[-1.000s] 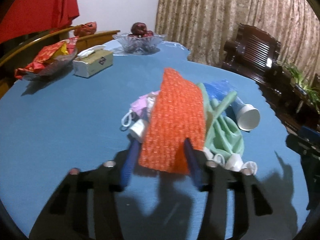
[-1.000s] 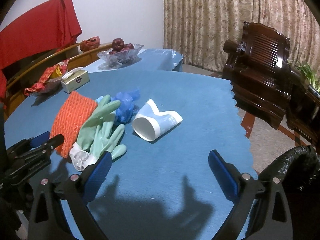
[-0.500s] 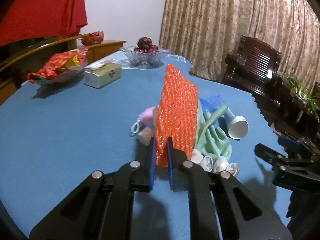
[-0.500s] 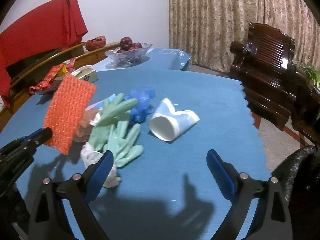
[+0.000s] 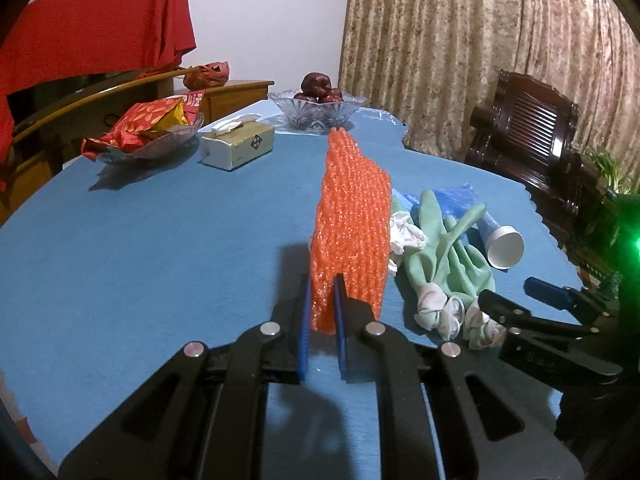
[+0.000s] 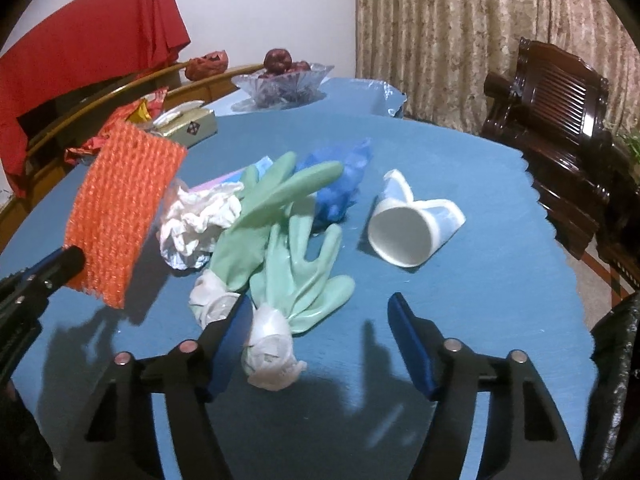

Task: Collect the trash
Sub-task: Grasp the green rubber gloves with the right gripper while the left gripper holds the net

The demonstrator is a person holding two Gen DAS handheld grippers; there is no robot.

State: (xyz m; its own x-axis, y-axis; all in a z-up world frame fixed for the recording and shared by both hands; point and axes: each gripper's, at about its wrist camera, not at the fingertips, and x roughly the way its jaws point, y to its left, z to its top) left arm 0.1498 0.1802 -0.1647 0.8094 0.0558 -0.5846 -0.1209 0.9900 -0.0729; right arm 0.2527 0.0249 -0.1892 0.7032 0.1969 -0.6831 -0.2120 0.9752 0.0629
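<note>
My left gripper (image 5: pixel 322 308) is shut on the lower edge of an orange foam net (image 5: pixel 352 216), which it holds on edge above the blue table (image 5: pixel 140 240). In the right wrist view the orange net (image 6: pixel 120 208) hangs at the left, clear of the pile. The right gripper (image 6: pixel 316 308) is low over a pair of green rubber gloves (image 6: pixel 288 248). Its jaws are closing, with a white glove cuff (image 6: pixel 268 344) between them, and the pads do not press on it. A crumpled white tissue (image 6: pixel 196 216), blue plastic (image 6: pixel 340 184) and a tipped paper cup (image 6: pixel 412 232) lie around the gloves.
At the table's far side stand a tissue box (image 5: pixel 238 146), a glass fruit bowl (image 5: pixel 318 108) and a dish of red snack packets (image 5: pixel 148 132). A dark wooden chair (image 5: pixel 532 136) stands beyond the right edge. A black bag (image 6: pixel 616 360) hangs at the lower right.
The left jaws shut on the orange net and lifted it off the pile. The right gripper came down and forward over the gloves, and its jaws narrowed.
</note>
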